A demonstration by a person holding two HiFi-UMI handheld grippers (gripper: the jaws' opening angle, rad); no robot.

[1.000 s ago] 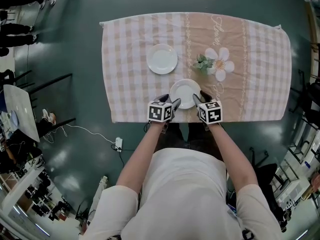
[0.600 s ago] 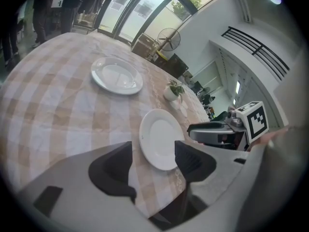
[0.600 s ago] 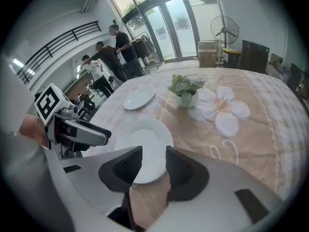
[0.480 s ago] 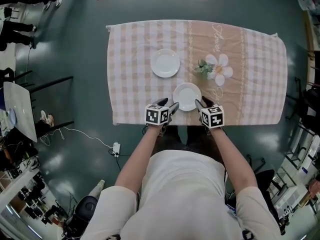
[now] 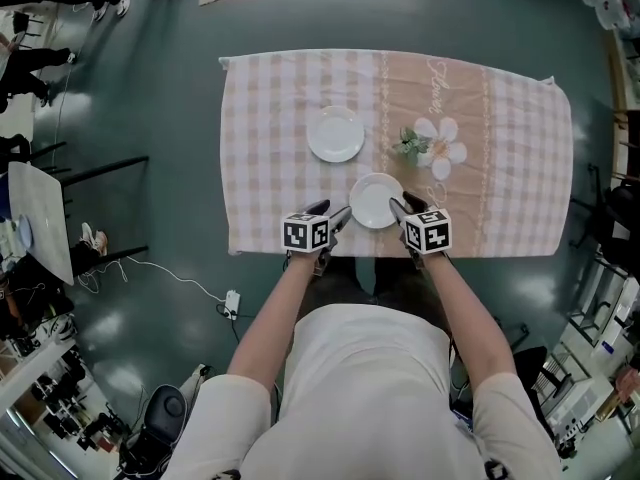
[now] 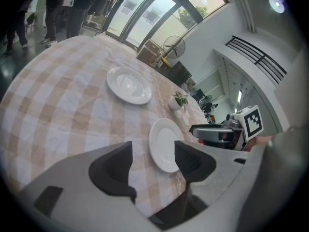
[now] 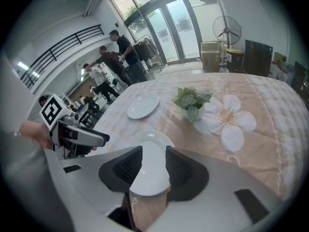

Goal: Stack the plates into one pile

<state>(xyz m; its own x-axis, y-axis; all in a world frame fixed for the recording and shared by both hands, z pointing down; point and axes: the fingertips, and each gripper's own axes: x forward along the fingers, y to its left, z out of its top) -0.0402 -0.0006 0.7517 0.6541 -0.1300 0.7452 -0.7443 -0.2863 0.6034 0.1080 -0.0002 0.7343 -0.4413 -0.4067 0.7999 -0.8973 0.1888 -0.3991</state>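
1. The left hand-held gripper (image 6: pixel 153 164) hovered at the near edge of the table (image 5: pixel 262 203), which was covered by a checked cloth (image 5: pixel 265 98). Its jaws stood wide apart and held nothing. In the left gripper view, bare cloth showed in the gap. The left rim of the near plate (image 5: pixel 377 200) lay just by its right jaw; whether they touched could not be told.
2. The far plate (image 5: pixel 336 134), white and round, lay flat on the cloth. It was further back on the table and a little left of the near plate, with a clear strip of cloth between the two.
3. The near plate, also white, lay flat close to the table's near edge, between the two hand-held grippers. The plates were not stacked.
4. A small plant (image 5: pixel 408 145) with green leaves stood behind and to the right of the near plate, just beside a large white flower (image 5: pixel 443 146) printed on the cloth's plain band.
5. The right hand-held gripper (image 7: pixel 154 164) was at the near plate's right side. Its jaws were drawn in to a narrow gap but had not met. In the right gripper view the plate's white rim filled that gap and the jaws sat over its near edge, without clamping it.
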